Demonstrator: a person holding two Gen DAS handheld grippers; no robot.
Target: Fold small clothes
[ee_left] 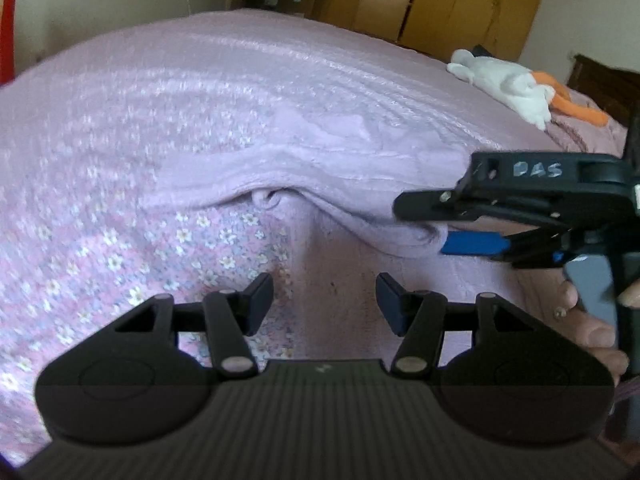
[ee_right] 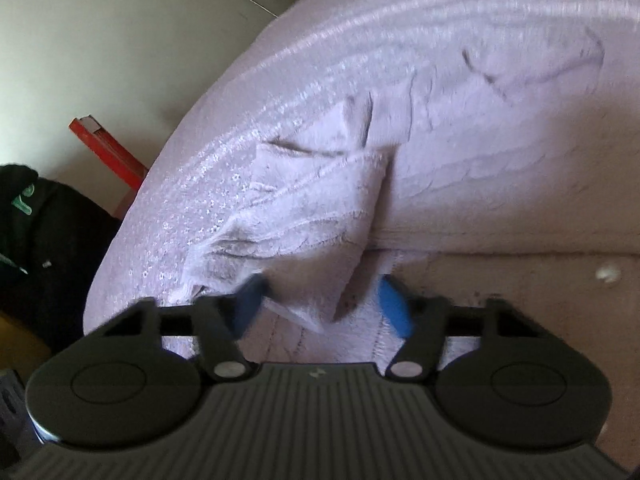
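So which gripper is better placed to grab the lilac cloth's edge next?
The right gripper. It is open right at the lilac cloth's near edge, fabric between its fingers. The left gripper hangs open, short of the cloth.

The left tongs (ee_left: 325, 304) hang above a bed (ee_left: 120, 128) covered in a pink spread with small flowers, their 2 fingers (ee_left: 260, 302) spread apart with nothing between them. Ahead lies a pale lilac garment (ee_left: 304, 176), its near edge raised in a long fold. The right tongs (ee_left: 436, 222) come in from the right side, a hand (ee_left: 592, 320) on the grip; their black upper finger and blue lower finger sit at the garment's lifted edge, but whether they pinch it is unclear. At the far right lie a white cloth (ee_left: 504, 84) and an orange cloth (ee_left: 576, 106). Wooden cupboards (ee_left: 460, 0) stand behind.
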